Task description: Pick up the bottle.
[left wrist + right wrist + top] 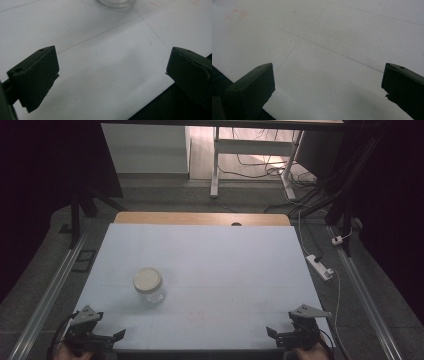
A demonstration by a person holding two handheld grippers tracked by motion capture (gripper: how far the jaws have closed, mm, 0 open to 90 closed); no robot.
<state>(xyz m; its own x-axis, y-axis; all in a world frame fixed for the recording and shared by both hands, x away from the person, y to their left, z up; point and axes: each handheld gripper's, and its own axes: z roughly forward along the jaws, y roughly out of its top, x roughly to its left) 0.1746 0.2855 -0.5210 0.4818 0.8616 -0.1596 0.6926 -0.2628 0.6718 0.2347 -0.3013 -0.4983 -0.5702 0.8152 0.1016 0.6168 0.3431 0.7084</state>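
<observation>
High view first: we see our left gripper (107,336) at the near left corner of the white table (225,260) and our right gripper (280,334) at the near right corner, well apart from each other. Both have their jaws spread wide with nothing between them, which the two gripper views confirm. A glass jar (148,286) with a cream lid (147,279) stands upright ahead of our left gripper, near it but not touching, and far to the left of our right gripper.
</observation>
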